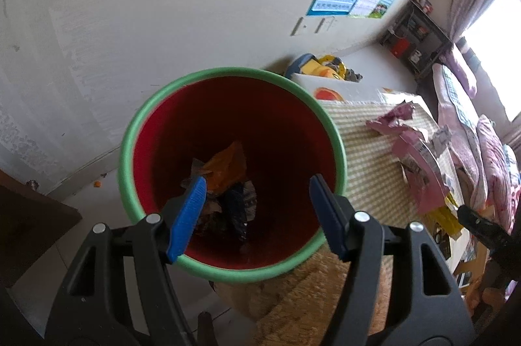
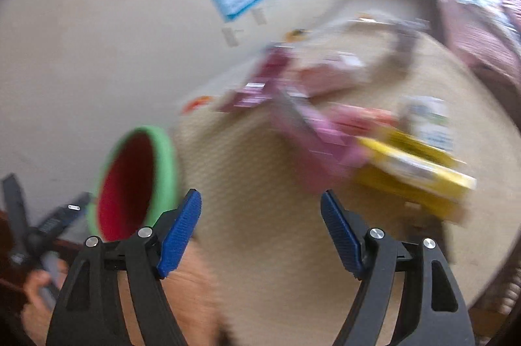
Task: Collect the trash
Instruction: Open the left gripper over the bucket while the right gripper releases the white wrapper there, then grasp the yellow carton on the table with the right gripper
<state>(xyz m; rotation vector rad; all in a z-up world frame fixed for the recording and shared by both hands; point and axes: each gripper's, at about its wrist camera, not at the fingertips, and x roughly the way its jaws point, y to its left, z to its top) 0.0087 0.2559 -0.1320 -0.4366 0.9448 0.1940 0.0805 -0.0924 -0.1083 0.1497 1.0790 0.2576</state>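
The checked table point(image 1: 368, 157) fills the right of the left wrist view, its near edge running beside the bin, with bare cloth open between the bin and the litter; the red bin point(image 1: 228, 170) with its green rim stands at the table's left edge, a pale wall behind it, and crumpled wrappers point(image 1: 224, 180) (orange on top, darker ones beneath) lie at its bottom; torn pink packaging point(image 1: 410, 147) sprawls along the table's far right; a yellow box point(image 2: 416, 173), blurred, lies just beside the pink pieces; the left gripper point(image 1: 257, 212) hangs over the bin's mouth, jaws spread and empty; the right gripper point(image 2: 260, 225) is above bare cloth, jaws spread, nothing between them.
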